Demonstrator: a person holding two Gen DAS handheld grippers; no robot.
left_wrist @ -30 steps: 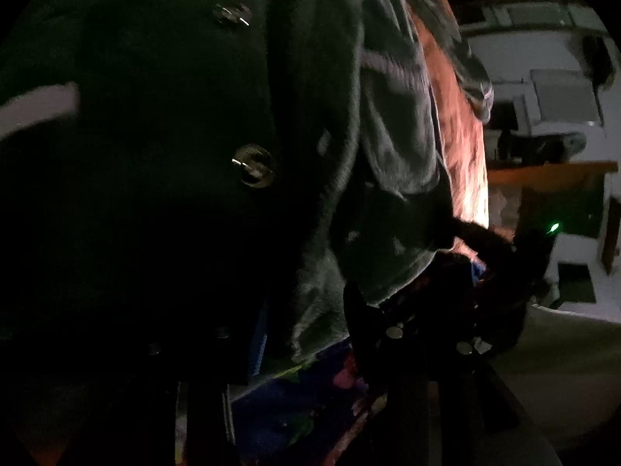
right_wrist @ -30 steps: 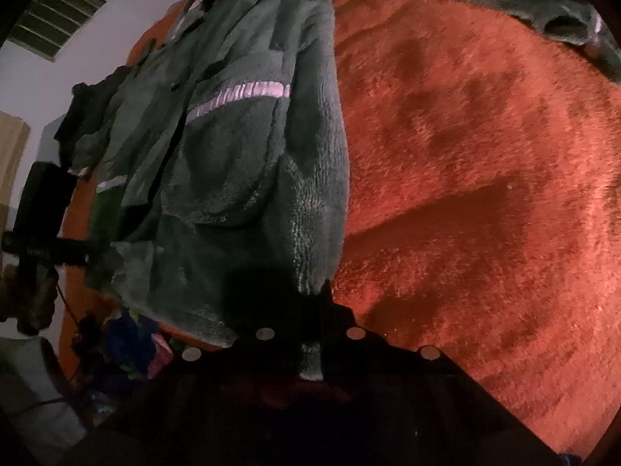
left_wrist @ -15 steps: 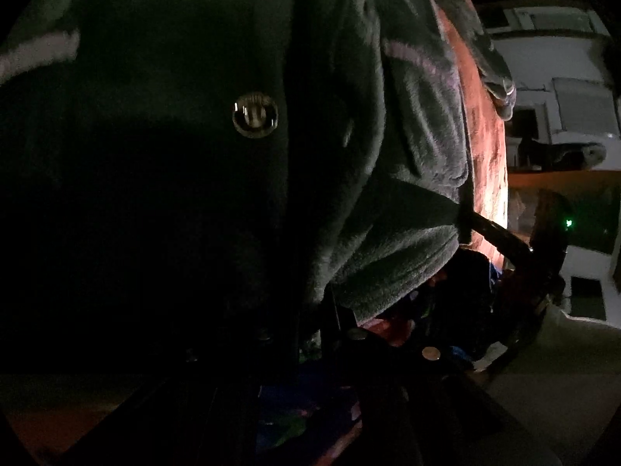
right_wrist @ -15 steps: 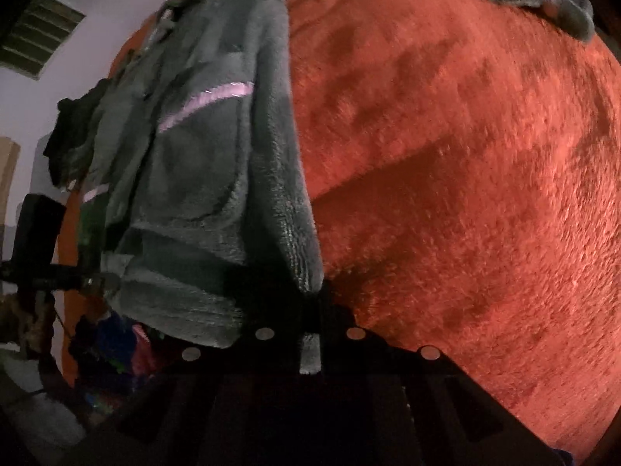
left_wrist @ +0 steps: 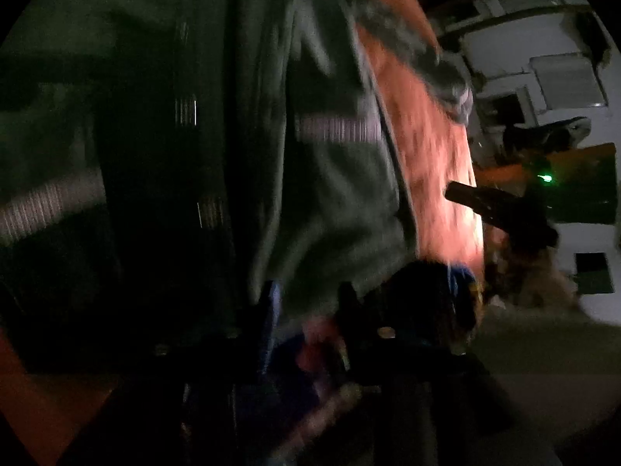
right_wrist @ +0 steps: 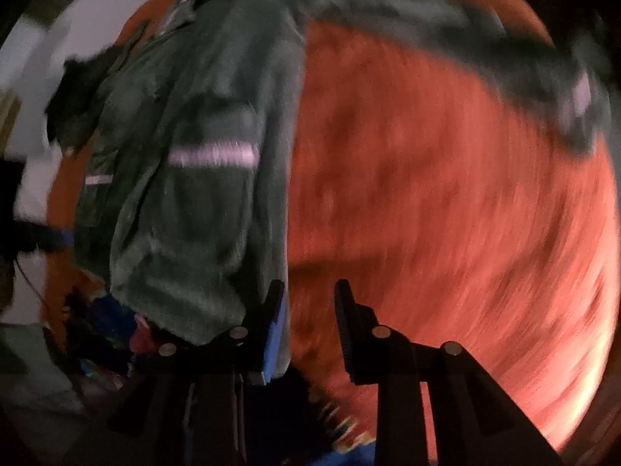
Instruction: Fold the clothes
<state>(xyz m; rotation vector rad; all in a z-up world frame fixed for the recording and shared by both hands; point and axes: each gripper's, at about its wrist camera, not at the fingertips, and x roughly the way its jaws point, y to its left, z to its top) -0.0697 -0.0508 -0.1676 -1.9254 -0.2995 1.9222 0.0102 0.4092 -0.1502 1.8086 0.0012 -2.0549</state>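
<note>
The green jacket (right_wrist: pixel 202 178) lay on the orange blanket (right_wrist: pixel 446 213). Both the right gripper (right_wrist: pixel 308 299) and left gripper (left_wrist: pixel 306 303) had just opened, holding nothing. One sleeve (right_wrist: pixel 446 39) sprawled sideways, so the fold might come out lopsided.

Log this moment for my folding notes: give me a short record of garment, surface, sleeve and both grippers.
garment: dark green fleece jacket, pale stripe, lying on the blanket
surface: orange fuzzy blanket
sleeve: one sleeve stretched out across the blanket
right gripper: jaws just opened, nothing pinched, jacket hem beside one finger
left gripper: jaws just opened, blurred, over the jacket's lower edge
</note>
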